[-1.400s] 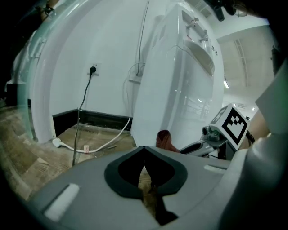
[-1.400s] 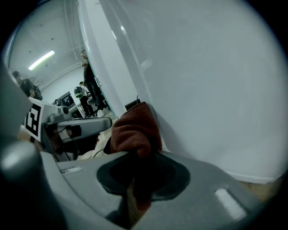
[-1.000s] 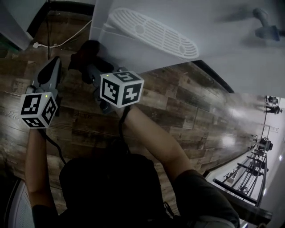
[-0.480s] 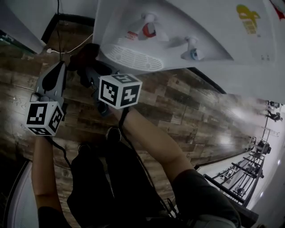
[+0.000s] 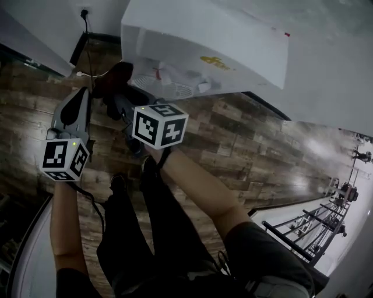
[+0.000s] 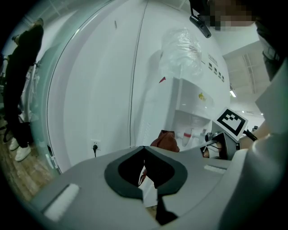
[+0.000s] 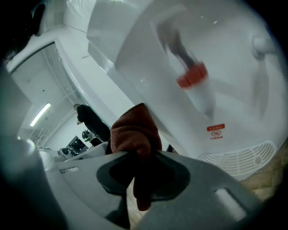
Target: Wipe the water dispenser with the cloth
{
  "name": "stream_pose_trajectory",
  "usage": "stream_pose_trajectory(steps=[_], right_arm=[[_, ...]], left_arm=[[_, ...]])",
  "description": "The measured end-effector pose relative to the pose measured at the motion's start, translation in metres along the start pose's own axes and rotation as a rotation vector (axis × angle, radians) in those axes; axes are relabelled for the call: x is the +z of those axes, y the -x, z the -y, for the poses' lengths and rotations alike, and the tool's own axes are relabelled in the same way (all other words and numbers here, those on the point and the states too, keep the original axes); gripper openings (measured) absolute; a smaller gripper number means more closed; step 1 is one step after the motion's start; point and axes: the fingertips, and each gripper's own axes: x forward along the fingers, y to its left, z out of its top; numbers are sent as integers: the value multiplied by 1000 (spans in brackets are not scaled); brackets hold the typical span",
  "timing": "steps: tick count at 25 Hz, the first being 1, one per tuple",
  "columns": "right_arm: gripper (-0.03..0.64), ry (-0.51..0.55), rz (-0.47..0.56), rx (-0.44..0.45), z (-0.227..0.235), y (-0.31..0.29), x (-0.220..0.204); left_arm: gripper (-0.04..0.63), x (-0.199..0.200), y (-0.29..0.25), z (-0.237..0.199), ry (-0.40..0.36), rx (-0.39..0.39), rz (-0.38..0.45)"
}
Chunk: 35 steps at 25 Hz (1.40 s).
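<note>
The white water dispenser stands at the top of the head view, its taps and drip grille under the overhang. A dark red cloth is bunched in my right gripper, which is shut on it at the dispenser's lower left corner. In the right gripper view the cloth sticks out of the right gripper, close to the red tap and the grille. My left gripper hangs just left of the cloth. Its own view shows the left gripper shut and holding nothing, with the cloth beyond.
A power cord runs to a wall socket left of the dispenser, on a white wall. Wood-plank floor spreads below. A person in dark clothes stands at far left. Metal racks line the right. A plastic-wrapped bottle tops the dispenser.
The head view has risen and drawn back, so more of the dispenser's front shows and my legs appear. Both grippers keep their places, and the cloth stays at the dispenser's lower left.
</note>
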Motion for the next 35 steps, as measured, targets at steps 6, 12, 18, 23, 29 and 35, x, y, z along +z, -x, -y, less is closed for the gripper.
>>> stream_pose_trajectory(steps=[6,12,18,23,29,35], right_arm=[[61,-21,20,37,-54,40,51],[61,-7,52,80,-95,79,99],[61,-54,54,120,-123,121,106],[61,-61,60,148,-153,156,98],[61,117,154,60,-179,213,94],[61,253,248,-28,-226,275,66]], left_arm=[[20,61,20,32,7,-4,9],[20,119,43,56,-45,-8,14],[20,158,74,86,-72,9,13],[20,179,103,108,-21,13,48],[20,189,149,145,35,-74,76],[20,180,217,167,86,-184,102]])
